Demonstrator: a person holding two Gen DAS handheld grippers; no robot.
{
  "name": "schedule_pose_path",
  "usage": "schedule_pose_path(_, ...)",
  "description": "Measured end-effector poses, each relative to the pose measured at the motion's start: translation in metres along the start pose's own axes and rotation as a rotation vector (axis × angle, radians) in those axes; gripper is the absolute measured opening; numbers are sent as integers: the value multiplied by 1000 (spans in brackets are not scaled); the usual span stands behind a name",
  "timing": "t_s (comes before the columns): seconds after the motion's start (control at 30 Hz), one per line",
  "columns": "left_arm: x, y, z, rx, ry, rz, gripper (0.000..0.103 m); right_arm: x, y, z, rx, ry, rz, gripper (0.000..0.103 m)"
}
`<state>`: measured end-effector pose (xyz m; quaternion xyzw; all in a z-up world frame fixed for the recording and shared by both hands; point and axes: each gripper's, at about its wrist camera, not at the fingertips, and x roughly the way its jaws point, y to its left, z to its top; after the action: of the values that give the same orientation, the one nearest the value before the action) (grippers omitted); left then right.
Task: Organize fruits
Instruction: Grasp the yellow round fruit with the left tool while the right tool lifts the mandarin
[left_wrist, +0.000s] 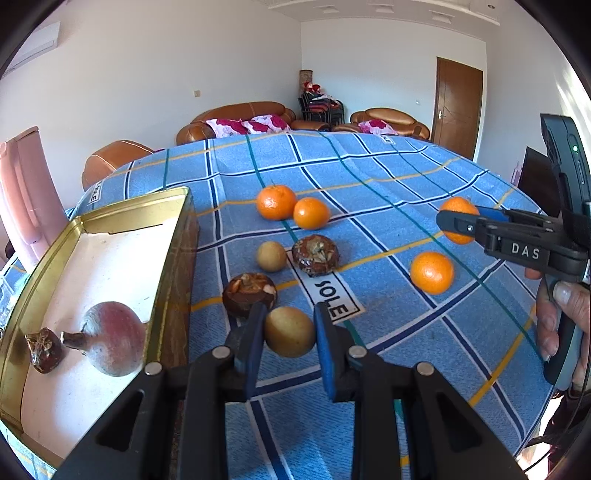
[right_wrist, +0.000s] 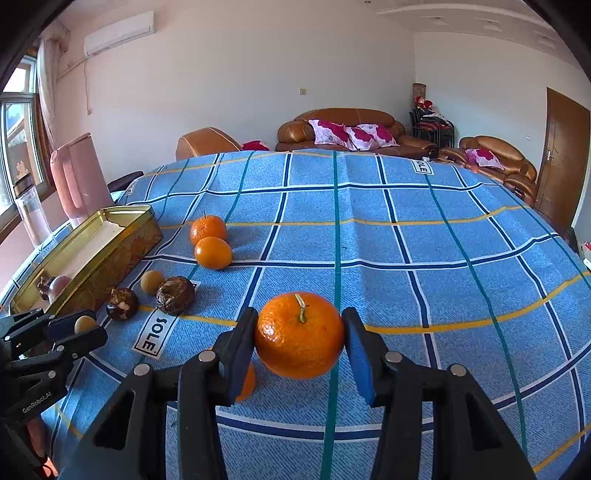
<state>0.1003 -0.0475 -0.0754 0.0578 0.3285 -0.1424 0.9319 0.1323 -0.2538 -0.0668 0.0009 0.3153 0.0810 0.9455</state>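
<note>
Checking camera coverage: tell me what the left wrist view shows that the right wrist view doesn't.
Left wrist only: the hand holding the right gripper. Right wrist only: window, air conditioner, clear bottle. Both: gold tin holding a reddish fruit, left gripper on a small yellow-brown fruit, right gripper on a mandarin.

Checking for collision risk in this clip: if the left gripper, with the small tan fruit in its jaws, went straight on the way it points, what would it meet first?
Probably the near brown fruit, just beyond the left gripper and the small tan fruit it holds; depth is unclear.
</note>
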Motion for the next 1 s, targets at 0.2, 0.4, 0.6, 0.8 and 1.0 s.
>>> schedule_pose_path(0.2, -7, 1, -1, -3, -43, 16, 28, -9, 2, -1, -14, -49, 4, 49)
schedule_pose_path(0.4, -16, 1, -2, -9, -89, 25, 28, -16, 6, -1, -35, -89, 11, 49)
schedule_pose_path(0.6, -23, 1, -4, -9, -125, 39, 28, -23, 8, -2, -49, -128, 15, 49)
schedule_pose_path(0.8, -28, 0, -4, -6, -154, 55, 28, -28, 11, -3, -62, -154, 14, 49)
schedule_pose_path(1.0, -32, 1, -5, -10, -178, 61, 28, -34, 14, -4, -79, -182, 10, 49)
